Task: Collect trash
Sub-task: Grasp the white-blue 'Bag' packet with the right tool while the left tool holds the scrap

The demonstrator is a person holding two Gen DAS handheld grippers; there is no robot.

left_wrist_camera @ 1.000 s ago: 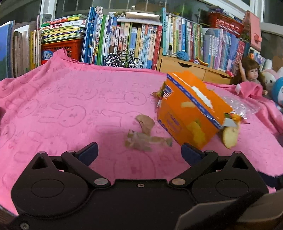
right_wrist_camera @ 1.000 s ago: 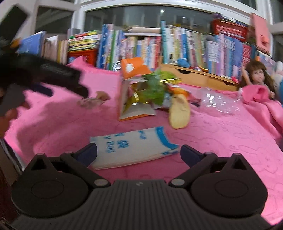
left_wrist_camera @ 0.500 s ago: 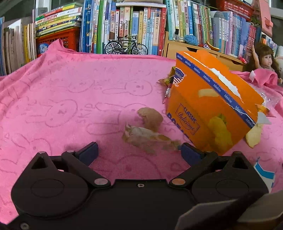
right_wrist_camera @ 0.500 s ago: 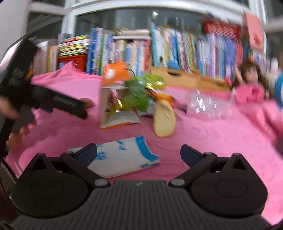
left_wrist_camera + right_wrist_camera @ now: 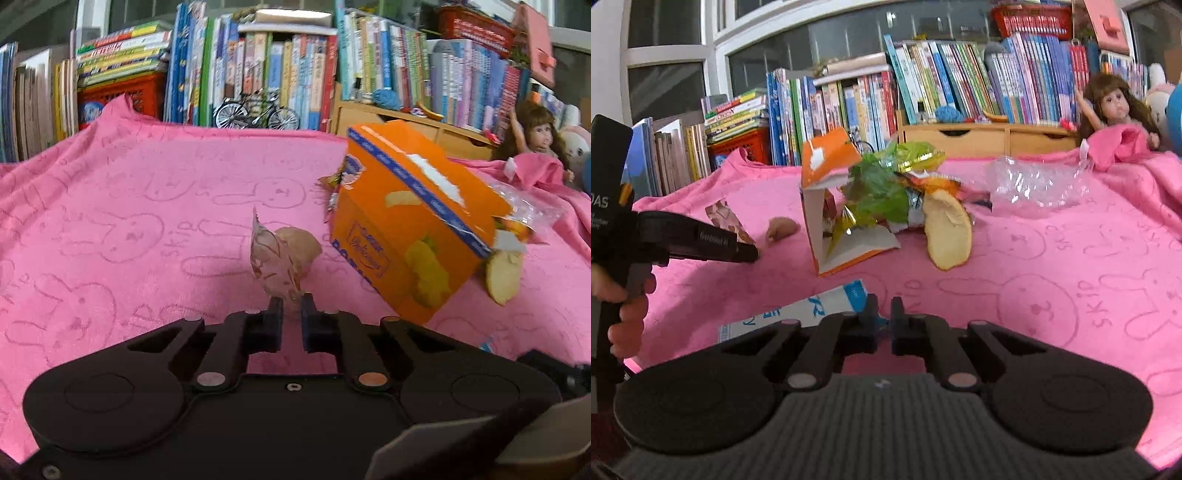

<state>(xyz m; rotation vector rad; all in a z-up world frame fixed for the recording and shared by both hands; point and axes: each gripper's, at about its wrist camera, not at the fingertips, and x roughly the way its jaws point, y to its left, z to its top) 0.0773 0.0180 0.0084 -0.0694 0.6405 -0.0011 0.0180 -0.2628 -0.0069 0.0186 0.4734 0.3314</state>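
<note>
My left tongs [image 5: 291, 309] are closed on a crumpled, translucent pinkish-brown candy wrapper [image 5: 275, 264], which stands up from between the pads above the pink towel with rabbit outlines [image 5: 110, 229] that covers the desk. Just beyond the wrapper lies a small tan peel-like scrap [image 5: 301, 242]. To its right an orange cardboard snack box with a blue stripe [image 5: 413, 221] sits tilted, and a pale slice of fruit peel [image 5: 504, 275] leans at its near right corner.

My right tongs [image 5: 882, 312] are clamped on the corner of a flat white-and-blue plastic packet [image 5: 798, 312] lying on the towel at the near left. From this side I see the box's open end, with green and gold foil wrappers [image 5: 886, 188] spilling out of it. Right of that lies a crushed clear plastic bottle [image 5: 1034, 182].

At the left edge of the right wrist view a hand [image 5: 626, 310] grips the handle of the left tool, with the candy wrapper raised at its tip.

A row of upright books [image 5: 258, 74] lines the far side, and a brown-haired doll [image 5: 1115, 107] sits at the far right.
</note>
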